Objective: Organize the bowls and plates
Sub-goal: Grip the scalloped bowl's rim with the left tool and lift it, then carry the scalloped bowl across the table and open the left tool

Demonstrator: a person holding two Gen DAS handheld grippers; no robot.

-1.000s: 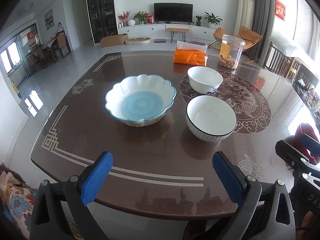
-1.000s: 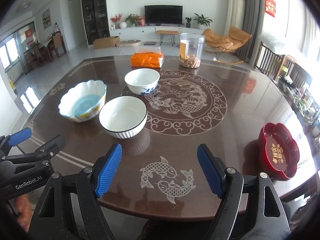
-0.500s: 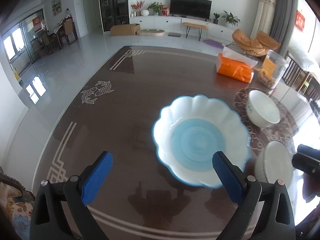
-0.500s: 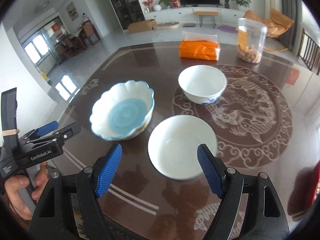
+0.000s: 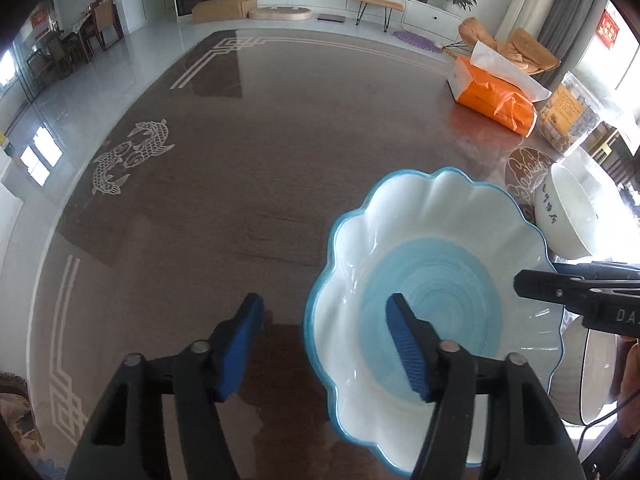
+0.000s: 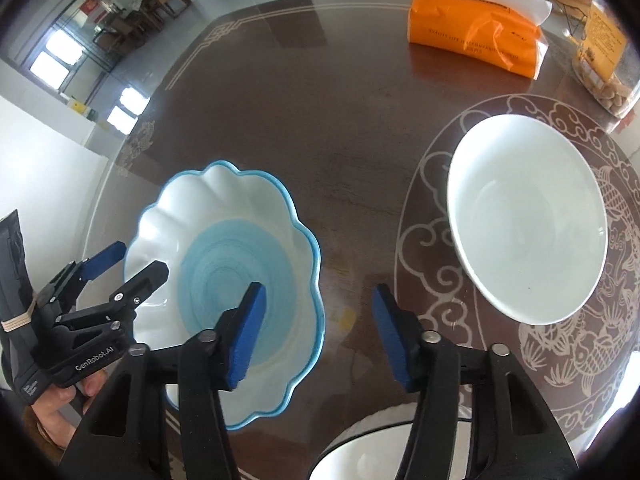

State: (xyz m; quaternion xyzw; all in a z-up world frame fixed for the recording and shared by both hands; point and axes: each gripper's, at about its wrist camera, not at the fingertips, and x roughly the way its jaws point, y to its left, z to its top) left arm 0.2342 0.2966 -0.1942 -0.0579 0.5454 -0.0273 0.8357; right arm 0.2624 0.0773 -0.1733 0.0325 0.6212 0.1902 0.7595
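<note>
A scalloped white bowl with a blue rim and blue centre (image 5: 432,300) (image 6: 224,264) stands on the dark table (image 5: 240,160). My left gripper (image 5: 324,344) straddles its left rim, one pad outside and one inside. Its jaws are closing and the pads are not pressing. My right gripper (image 6: 320,336) straddles the opposite rim the same way, jaws closing, pads clear of the wall. A plain white bowl (image 6: 528,216) (image 5: 572,216) sits to the right. A white bowl with a dark rim (image 6: 380,456) (image 5: 588,372) lies under the right gripper, mostly hidden.
An orange tissue pack (image 6: 476,36) (image 5: 492,96) and a clear snack jar (image 6: 604,60) (image 5: 568,120) stand at the table's far side. A person's hand (image 6: 52,404) holds the left gripper near the table edge.
Both grippers have come down and forward onto the scalloped bowl from opposite sides. Their jaws have narrowed from wide open. The bowls have not moved.
</note>
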